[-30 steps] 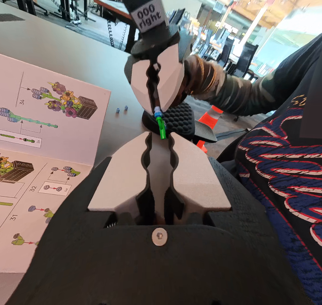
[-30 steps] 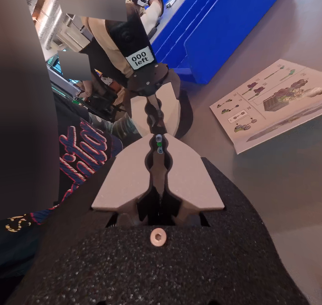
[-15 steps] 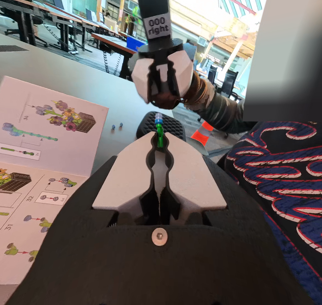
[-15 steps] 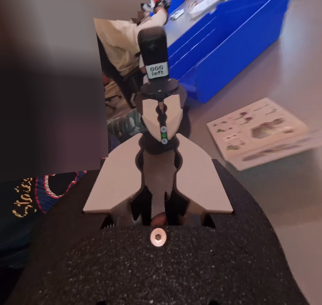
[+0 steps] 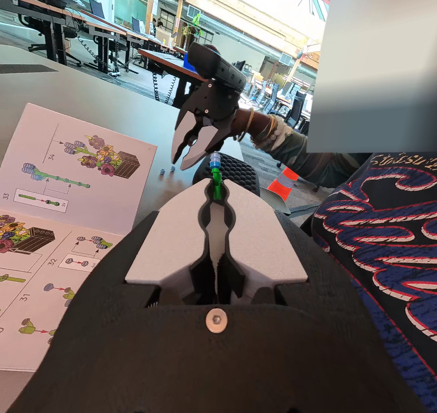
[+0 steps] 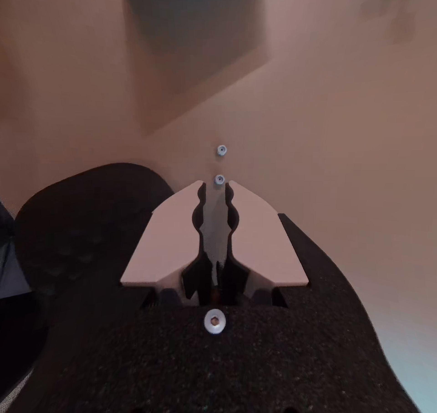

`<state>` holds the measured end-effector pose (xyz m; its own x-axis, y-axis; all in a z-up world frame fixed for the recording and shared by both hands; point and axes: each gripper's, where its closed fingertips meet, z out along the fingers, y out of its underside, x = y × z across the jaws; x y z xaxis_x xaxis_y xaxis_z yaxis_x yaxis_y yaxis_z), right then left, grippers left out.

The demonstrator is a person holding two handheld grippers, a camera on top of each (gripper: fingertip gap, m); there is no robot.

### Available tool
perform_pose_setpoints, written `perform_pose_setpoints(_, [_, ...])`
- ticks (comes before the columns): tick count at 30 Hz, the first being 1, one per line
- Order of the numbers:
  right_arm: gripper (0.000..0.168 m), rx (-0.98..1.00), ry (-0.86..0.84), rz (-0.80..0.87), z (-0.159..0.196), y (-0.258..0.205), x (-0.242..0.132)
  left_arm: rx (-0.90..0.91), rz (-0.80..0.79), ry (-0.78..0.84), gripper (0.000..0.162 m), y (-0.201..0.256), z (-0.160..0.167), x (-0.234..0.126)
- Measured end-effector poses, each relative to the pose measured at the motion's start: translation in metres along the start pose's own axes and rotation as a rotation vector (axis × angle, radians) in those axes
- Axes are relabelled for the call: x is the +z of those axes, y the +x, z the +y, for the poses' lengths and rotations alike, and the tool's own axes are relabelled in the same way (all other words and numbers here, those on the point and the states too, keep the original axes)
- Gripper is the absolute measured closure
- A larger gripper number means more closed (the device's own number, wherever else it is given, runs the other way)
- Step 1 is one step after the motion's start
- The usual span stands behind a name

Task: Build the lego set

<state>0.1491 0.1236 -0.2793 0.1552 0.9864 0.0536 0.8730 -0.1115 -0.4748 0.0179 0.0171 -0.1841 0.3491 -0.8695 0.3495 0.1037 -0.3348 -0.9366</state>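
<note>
Green plastic stem piece (image 5: 216,189), capped by a small blue round stud and a paler one above it, now stands clamped at the tip of the left tool (image 5: 215,190), whose fingers are closed tight on its lower end. A second ago the right tool (image 5: 182,163) had this piece pinched; it has since let go and swung away to about 11 o'clock of the stem, over the grey desk (image 5: 99,104). Its fingers are parted and carry nothing. In the right wrist view the nearer small blue round stud (image 6: 219,179) lies on the desk just off the tool's tips, with the second loose blue stud (image 6: 221,150) beyond it at 12 o'clock (both sit studs-up, well apart from the stem). The open paper instruction booklet (image 5: 78,165) lies flat at 9 o'clock of the left tool. By my judgement the hand-over is done, and the next step is picking up the nearer stud to press onto the stem.
</note>
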Motion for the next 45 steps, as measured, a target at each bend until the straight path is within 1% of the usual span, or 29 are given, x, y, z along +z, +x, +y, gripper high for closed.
perform_pose_setpoints(3, [0.154, -0.001, 0.011, -0.012, -0.004, 0.002, -0.001, -0.009, 0.007, 0.017, 0.157, 0.0, -0.002, -0.002])
perform_pose_setpoints(10, [0.161, -0.034, -0.04, -0.02, -0.001, 0.003, 0.005, -0.004, 0.018, 0.019, 0.156, 0.002, -0.002, -0.002])
perform_pose_setpoints(14, [0.162, -0.04, -0.052, -0.03, -0.002, 0.003, 0.005, -0.007, 0.022, 0.025, 0.157, 0.002, -0.003, -0.002])
perform_pose_setpoints(16, [0.162, -0.045, -0.026, -0.034, -0.007, 0.004, 0.003, -0.01, 0.023, 0.027, 0.156, 0.002, -0.003, -0.003])
perform_pose_setpoints(19, [0.162, -0.033, 0.064, -0.063, -0.024, 0.003, -0.003, -0.012, 0.026, 0.029, 0.156, 0.002, -0.003, -0.003])
perform_pose_setpoints(21, [0.162, -0.038, 0.078, -0.078, -0.029, 0.003, -0.003, -0.015, 0.029, 0.032, 0.156, 0.002, -0.003, -0.003])
perform_pose_setpoints(25, [0.162, -0.067, 0.021, -0.082, -0.026, 0.004, 0.004, -0.023, 0.036, 0.038, 0.156, 0.002, -0.004, -0.004])
perform_pose_setpoints(39, [0.162, -0.081, -0.033, -0.096, -0.025, 0.003, 0.009, -0.027, 0.045, 0.042, 0.156, 0.003, -0.005, -0.004])
perform_pose_setpoints(45, [0.162, -0.091, -0.084, -0.103, -0.023, 0.003, 0.009, -0.028, 0.048, 0.04, 0.156, 0.003, -0.004, -0.004])
